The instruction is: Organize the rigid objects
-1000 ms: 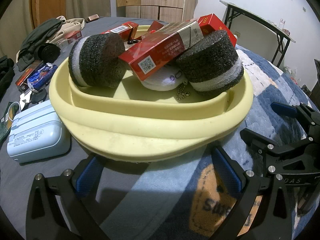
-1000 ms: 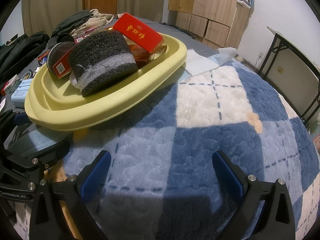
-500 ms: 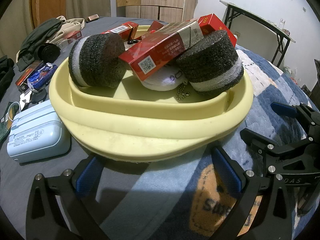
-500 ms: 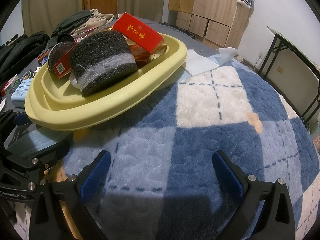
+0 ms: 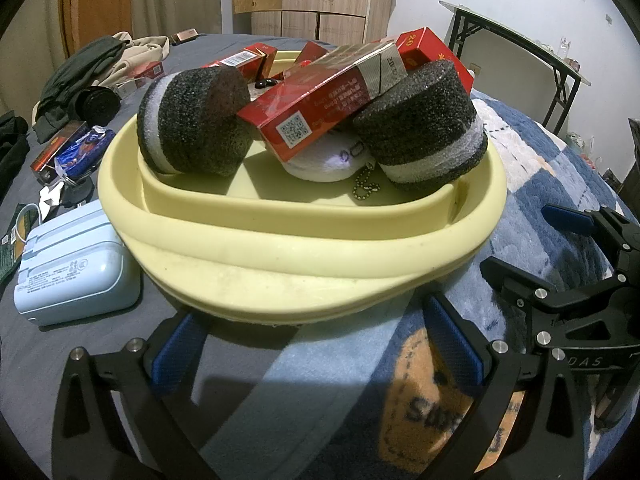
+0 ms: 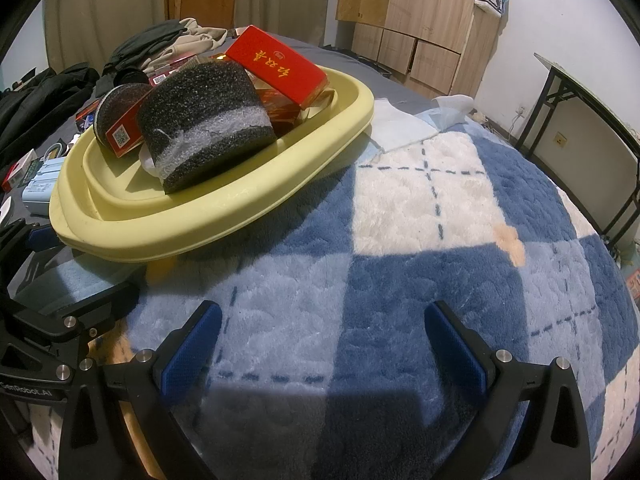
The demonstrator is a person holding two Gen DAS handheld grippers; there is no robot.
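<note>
Plush blue-and-white checked blanket (image 6: 400,208) covers the bed on the right side, with a plain grey sheet (image 5: 80,340) showing on the left, and both grippers rest low over it with nothing between their fingers. Resting on the bedding, half on the blanket and half on the sheet, sits the pale yellow tray (image 5: 304,256), already well loaded — two black foam cylinders (image 5: 192,120) with white bands lie in it, one at each side, and a long red carton (image 5: 320,104) leans across them, with more red boxes piled behind. Under the carton a white rounded item (image 5: 324,164) with a bead chain is partly hidden. By the look of it, most of the sorting is done. What seems left lies loose on the grey sheet to the left of the tray: a light blue case (image 5: 72,268) just beside its rim, and farther off a small red box (image 5: 56,148) with a blue wrapper against it, plus other bits too small to tell. Clothes (image 5: 88,68) are heaped at the far end. The left gripper (image 5: 316,344) points at the tray's near wall, jaws wide and empty — the right gripper (image 6: 320,344) faces bare blanket, jaws likewise wide and empty. I judge the blue case the likeliest next pick.
</note>
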